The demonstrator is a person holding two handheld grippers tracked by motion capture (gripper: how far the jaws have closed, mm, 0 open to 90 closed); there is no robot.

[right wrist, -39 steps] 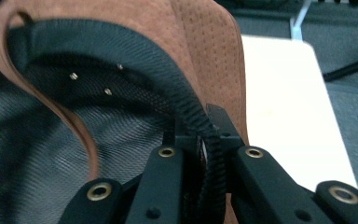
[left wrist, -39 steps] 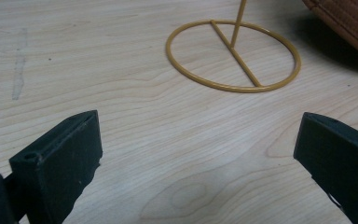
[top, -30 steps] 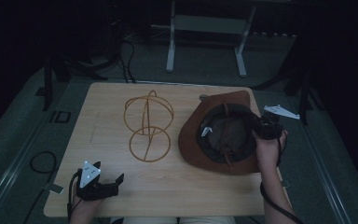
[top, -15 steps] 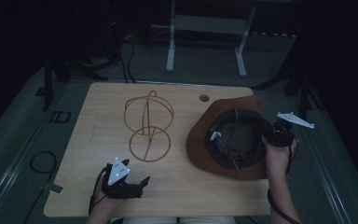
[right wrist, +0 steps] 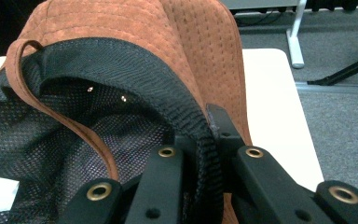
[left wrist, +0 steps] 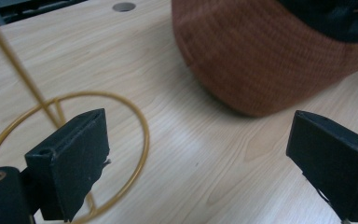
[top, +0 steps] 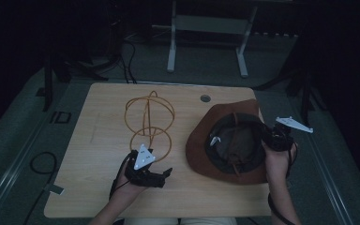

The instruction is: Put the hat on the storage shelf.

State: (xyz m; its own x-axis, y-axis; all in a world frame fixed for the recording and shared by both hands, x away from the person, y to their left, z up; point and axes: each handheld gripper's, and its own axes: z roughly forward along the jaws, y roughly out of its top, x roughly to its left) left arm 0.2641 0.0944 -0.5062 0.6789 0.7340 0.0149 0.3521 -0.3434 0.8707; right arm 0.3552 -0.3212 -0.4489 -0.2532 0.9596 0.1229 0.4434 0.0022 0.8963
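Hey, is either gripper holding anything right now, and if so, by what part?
The right gripper is clamped on the brown hat at the edge of its crown opening. The left gripper is open, holding nothing.

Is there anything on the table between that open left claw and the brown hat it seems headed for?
Nothing visible. Bare table lies between the left gripper, its jaws wide apart, and the hat. The gold wire stand sits off to its side. The right gripper already clamps the hat's rim.

Wire stand (top: 148, 123) left on the table (top: 98, 108), hat (top: 229, 140) upturned to its right, well apart
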